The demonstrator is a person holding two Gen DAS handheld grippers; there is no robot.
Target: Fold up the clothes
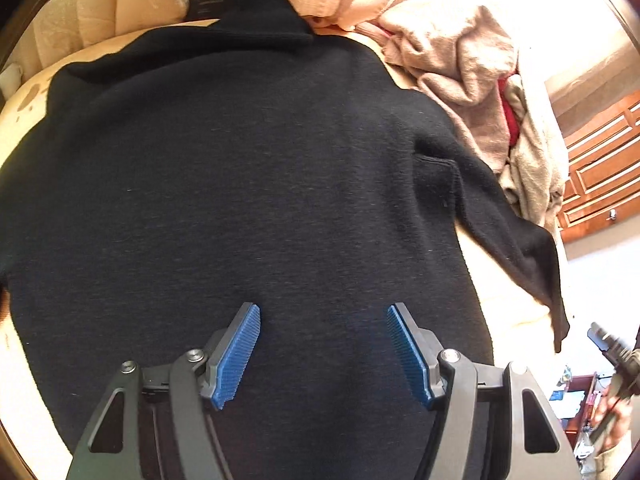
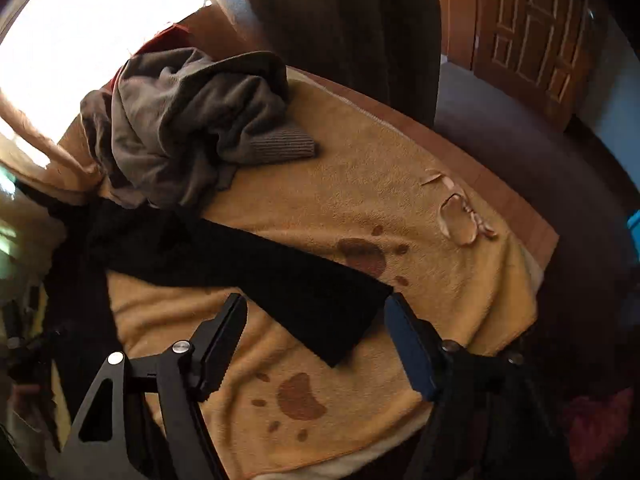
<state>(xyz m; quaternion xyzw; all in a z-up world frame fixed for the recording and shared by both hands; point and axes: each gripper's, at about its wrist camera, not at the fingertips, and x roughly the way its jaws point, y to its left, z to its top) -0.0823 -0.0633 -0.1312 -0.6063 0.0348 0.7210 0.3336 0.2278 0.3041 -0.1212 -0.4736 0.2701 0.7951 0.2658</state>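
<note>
One black sweater (image 1: 256,168) spread flat ahead of and under the left gripper (image 1: 323,354), jaws released, nothing between | its sleeve (image 2: 280,276) lies between the right gripper (image 2: 316,344) jaws, also released | risk: pinching the paw-print blanket (image 2: 360,200) with the cuff, dragging the fold askew | two grippers, one heap of unfolded clothes (image 2: 192,120) beyond.
</note>
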